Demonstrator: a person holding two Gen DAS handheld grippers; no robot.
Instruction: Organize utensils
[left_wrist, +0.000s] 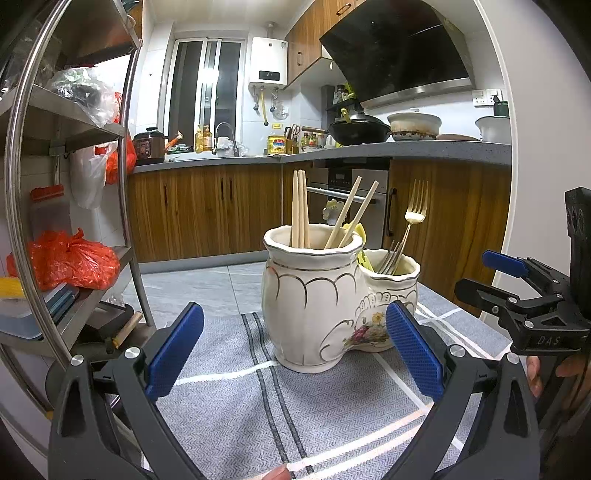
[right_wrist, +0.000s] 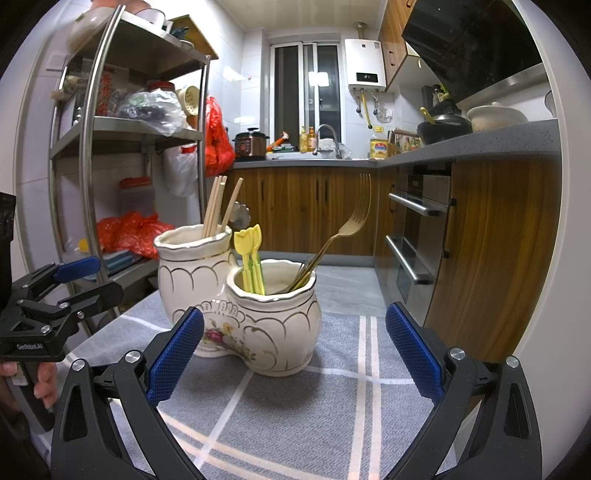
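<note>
A white ceramic double-pot utensil holder (left_wrist: 317, 306) (right_wrist: 236, 314) with gold trim and a flower print stands on a grey striped cloth. Its taller pot holds several wooden chopsticks (left_wrist: 301, 208) (right_wrist: 216, 206). The lower pot holds a gold fork (left_wrist: 415, 210) (right_wrist: 354, 221), other metal forks and small yellow picks (right_wrist: 251, 254). My left gripper (left_wrist: 295, 347) is open, just short of the holder, with nothing between its fingers. My right gripper (right_wrist: 295, 350) is open too, in front of the lower pot. Each gripper shows at the edge of the other's view.
A steel shelf rack (left_wrist: 74, 155) (right_wrist: 144, 125) with orange bags stands left of the cloth (left_wrist: 258, 406). Wooden cabinets, an oven (right_wrist: 421, 229) and a grey counter with pots lie behind and to the right. A hand holds the other gripper's handle (right_wrist: 40, 380).
</note>
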